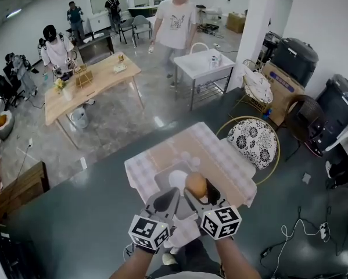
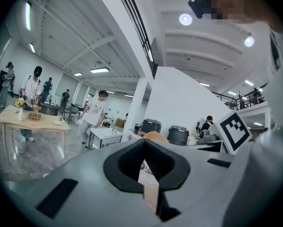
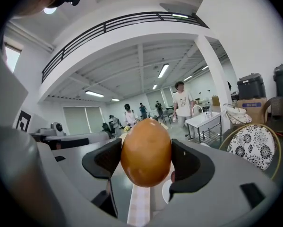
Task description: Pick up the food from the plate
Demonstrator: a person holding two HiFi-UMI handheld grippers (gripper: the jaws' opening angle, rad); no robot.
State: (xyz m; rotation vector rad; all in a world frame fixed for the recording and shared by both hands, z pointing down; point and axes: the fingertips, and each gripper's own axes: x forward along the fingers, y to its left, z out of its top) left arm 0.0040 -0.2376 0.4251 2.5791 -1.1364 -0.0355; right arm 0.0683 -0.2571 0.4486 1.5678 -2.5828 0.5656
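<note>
Right gripper view, frame centre: grey plastic right gripper [image 3: 146, 161] grasps smooth, glossy brown egg [image 3: 146, 151] between black pads, round white plate [image 3: 167, 193] lower right; left gripper [image 2: 146, 168] clenched, empty.

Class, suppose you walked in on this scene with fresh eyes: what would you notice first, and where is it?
First comes the brown egg, clamped between the jaws of the right gripper and filling the middle of that gripper's view. In the head view it appears just above the white plate on the checked tablecloth. Beside it, the left gripper is shut on nothing.
</note>
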